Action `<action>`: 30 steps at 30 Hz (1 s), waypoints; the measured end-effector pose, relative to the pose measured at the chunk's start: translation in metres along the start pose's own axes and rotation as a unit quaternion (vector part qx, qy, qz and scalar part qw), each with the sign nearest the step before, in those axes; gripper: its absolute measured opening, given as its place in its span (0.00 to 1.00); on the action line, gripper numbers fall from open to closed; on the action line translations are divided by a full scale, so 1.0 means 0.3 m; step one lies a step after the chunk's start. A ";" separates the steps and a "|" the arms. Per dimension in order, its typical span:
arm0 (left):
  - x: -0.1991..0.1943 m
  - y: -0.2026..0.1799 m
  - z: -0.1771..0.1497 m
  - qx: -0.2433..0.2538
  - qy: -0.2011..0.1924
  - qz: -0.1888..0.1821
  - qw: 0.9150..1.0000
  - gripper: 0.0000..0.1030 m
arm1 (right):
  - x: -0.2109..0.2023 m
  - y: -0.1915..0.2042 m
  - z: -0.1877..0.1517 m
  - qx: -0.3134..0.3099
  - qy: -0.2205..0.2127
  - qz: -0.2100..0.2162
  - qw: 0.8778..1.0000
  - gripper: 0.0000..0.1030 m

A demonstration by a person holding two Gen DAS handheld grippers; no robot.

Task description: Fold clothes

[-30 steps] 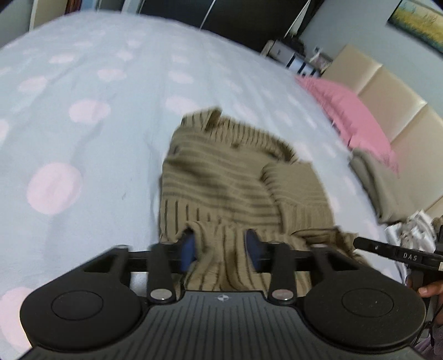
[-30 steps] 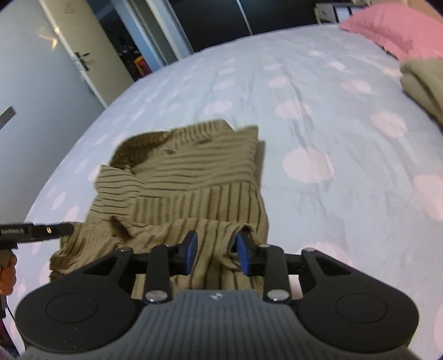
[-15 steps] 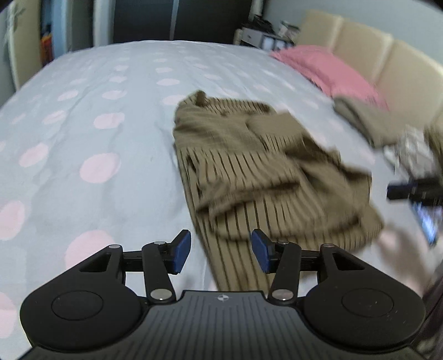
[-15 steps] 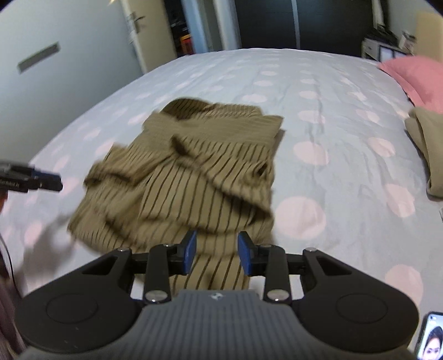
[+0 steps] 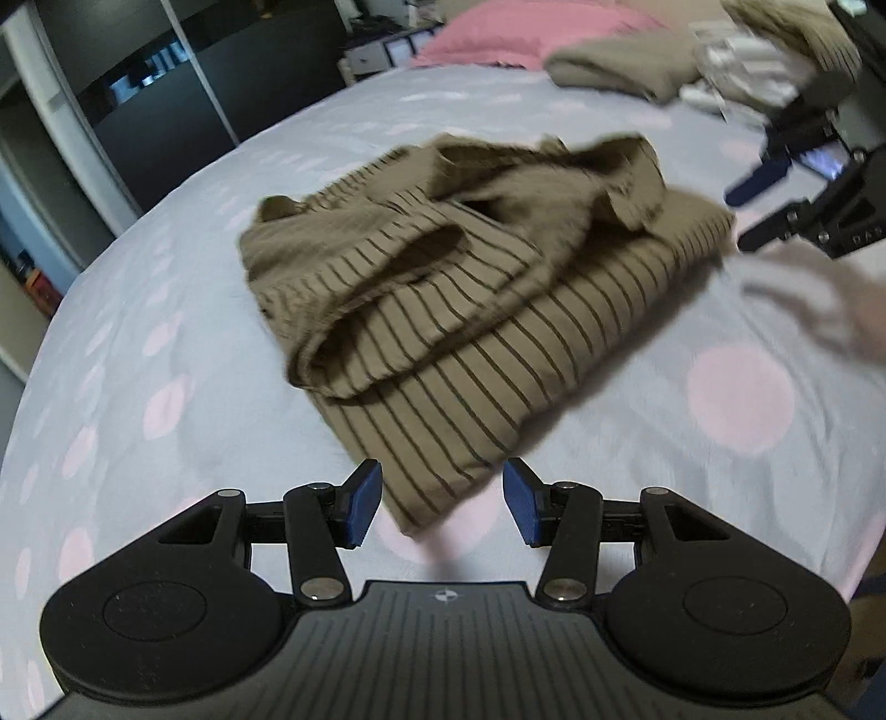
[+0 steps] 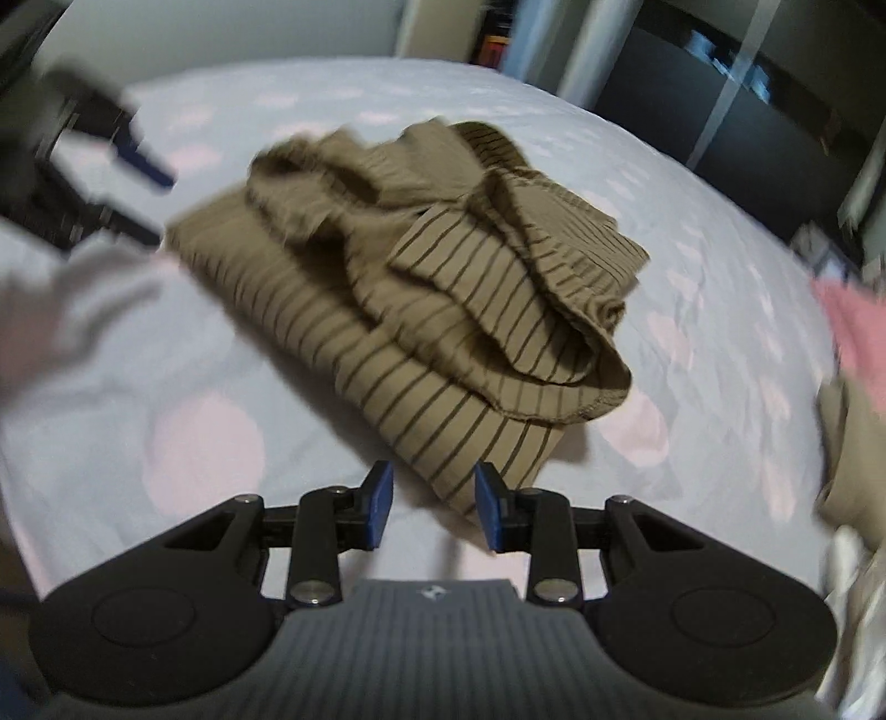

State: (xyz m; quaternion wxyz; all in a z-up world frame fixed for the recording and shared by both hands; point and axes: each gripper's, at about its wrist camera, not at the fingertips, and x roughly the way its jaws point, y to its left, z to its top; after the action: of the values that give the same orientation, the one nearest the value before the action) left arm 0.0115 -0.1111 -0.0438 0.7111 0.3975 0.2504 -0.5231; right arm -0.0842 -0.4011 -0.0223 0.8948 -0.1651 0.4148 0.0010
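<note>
An olive shirt with thin dark stripes (image 5: 470, 310) lies loosely doubled over and rumpled on the spotted bedsheet (image 5: 166, 332). My left gripper (image 5: 443, 498) is open just above the shirt's near corner, and the cloth touches neither blue pad. In the right wrist view the same shirt (image 6: 432, 310) lies ahead of my right gripper (image 6: 434, 504), also open, with one corner of the cloth close to its right pad. Each gripper shows blurred in the other's view: the right gripper (image 5: 775, 205) and the left gripper (image 6: 149, 199) stand at opposite sides of the shirt.
A pink pillow (image 5: 526, 27) and a folded olive garment (image 5: 620, 69) lie at the head of the bed, beside a pile of pale clothes (image 5: 747, 72). Dark wardrobe doors (image 5: 166, 83) stand beyond the bed. A person's pale sleeve (image 5: 819, 299) is blurred at the right.
A second ago both grippers were shut on the shirt's hem. They have let go, and the shirt has dropped onto the bed. Both hands have rolled and swung sideways.
</note>
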 end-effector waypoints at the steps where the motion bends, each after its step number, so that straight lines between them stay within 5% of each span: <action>1: 0.016 -0.011 -0.002 0.010 0.004 0.007 1.000 0.45 | 0.010 0.015 -0.004 -0.021 0.006 -0.010 1.000 0.35; 9: 0.110 -0.080 -0.003 0.106 0.010 0.088 0.990 0.44 | 0.091 0.102 -0.028 -0.179 0.013 -0.082 0.980 0.35; 11: 0.126 -0.095 0.000 0.133 0.013 0.114 0.984 0.35 | 0.119 0.120 -0.034 -0.216 0.020 -0.099 0.971 0.34; 14: 0.132 -0.109 -0.001 0.158 0.019 0.119 0.980 0.19 | 0.142 0.118 -0.041 -0.238 0.029 -0.109 0.965 0.12; 18: 0.102 -0.109 0.001 0.173 0.023 0.118 0.978 0.04 | 0.127 0.091 -0.030 -0.230 0.034 -0.116 0.966 0.03; 30: -0.175 -0.145 0.010 0.175 0.000 0.069 0.982 0.01 | -0.130 0.011 -0.005 -0.165 0.048 -0.093 0.981 0.02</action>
State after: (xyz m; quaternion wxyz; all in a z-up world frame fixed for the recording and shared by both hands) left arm -0.0470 -0.0908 -0.0148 0.6649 0.5321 0.1274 -0.5085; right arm -0.1113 -0.3931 0.0048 0.8308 -0.3480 0.4338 -0.0216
